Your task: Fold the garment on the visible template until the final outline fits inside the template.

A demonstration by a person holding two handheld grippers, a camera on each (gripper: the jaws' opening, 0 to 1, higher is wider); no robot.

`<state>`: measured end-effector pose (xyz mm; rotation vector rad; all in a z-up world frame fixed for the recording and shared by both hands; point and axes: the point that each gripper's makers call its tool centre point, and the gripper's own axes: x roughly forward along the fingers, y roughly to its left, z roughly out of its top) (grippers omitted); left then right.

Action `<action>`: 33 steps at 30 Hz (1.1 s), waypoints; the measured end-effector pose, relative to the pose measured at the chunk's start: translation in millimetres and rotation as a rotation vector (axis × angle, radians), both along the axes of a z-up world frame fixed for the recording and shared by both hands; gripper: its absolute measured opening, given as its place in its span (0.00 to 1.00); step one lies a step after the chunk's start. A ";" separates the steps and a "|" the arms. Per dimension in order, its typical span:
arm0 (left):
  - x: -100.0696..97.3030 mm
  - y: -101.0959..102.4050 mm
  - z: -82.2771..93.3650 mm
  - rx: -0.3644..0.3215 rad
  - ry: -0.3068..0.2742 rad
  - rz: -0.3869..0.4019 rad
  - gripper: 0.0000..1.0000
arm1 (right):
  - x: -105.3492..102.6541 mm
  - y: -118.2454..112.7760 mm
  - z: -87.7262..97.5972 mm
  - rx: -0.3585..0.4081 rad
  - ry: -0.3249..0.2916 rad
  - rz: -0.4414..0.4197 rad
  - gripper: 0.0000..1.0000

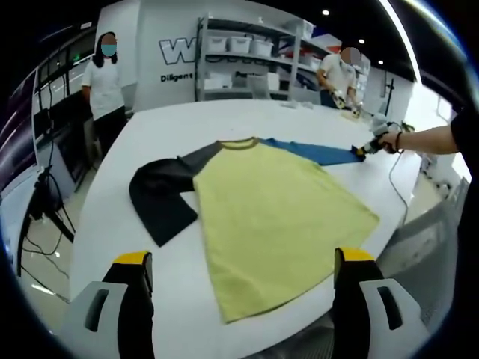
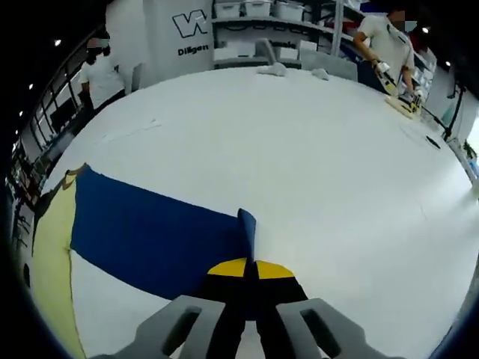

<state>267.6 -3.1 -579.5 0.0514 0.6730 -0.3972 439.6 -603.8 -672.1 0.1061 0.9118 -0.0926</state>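
A: Lying flat on the white table [image 1: 142, 127], the shirt [image 1: 277, 217] has a yellow-green body, a dark grey sleeve [image 1: 161, 198] and a blue sleeve [image 1: 318, 152]. Where does it sit relative to the left gripper [image 1: 243, 273]?

B: In the left gripper view the two jaws rise from the bottom, set wide apart and holding nothing. The shirt's hem lies ahead of them and between them, near the table's front edge. The grey sleeve lies bent, ahead of the jaw on the left of that view.

A: And the right gripper [image 2: 251, 268]?

B: In the right gripper view its yellow-tipped jaws are pressed together on the cuff of the blue sleeve [image 2: 150, 232]. The cloth stands up in a small ridge just above the tips. From there the sleeve runs flat across the table [image 2: 322, 164] towards the yellow-green body [image 2: 49, 247] at the left edge of that view.

A: Is that gripper seen from the other side?

B: Yes. In the left gripper view it [image 1: 364, 149] meets the far end of the blue sleeve, held by a person's hand [image 1: 389, 140].

A: What else is in the room?

B: Two people stand beyond the table, one [image 1: 105, 82] at the left and one [image 1: 338, 75] at the far right, with shelves [image 1: 247, 56] behind.
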 end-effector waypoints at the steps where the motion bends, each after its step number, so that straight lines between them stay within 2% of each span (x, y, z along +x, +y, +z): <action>1: 0.0 0.2 0.0 0.000 0.001 0.000 0.96 | 2.8 -5.0 -2.5 0.011 0.004 -0.014 0.00; 3: -0.1 0.4 0.4 0.000 0.000 -0.001 0.95 | 7.6 -11.5 -5.2 0.041 -0.001 -0.055 0.00; 10: -0.3 1.5 2.4 0.001 -0.003 -0.001 0.96 | 20.2 -26.1 -6.5 0.055 0.022 -0.077 0.00; 19: -2.7 -2.5 2.8 -0.006 -0.004 -0.007 0.99 | 25.2 -22.1 1.4 0.074 0.012 -0.109 0.00; 23: -3.2 -3.6 2.7 -0.011 -0.002 -0.010 0.99 | 23.4 -2.9 8.3 0.118 0.002 -0.112 0.00; 33: -4.3 -7.2 2.8 -0.021 -0.004 -0.039 0.99 | 29.3 41.0 22.3 0.109 0.002 -0.007 0.00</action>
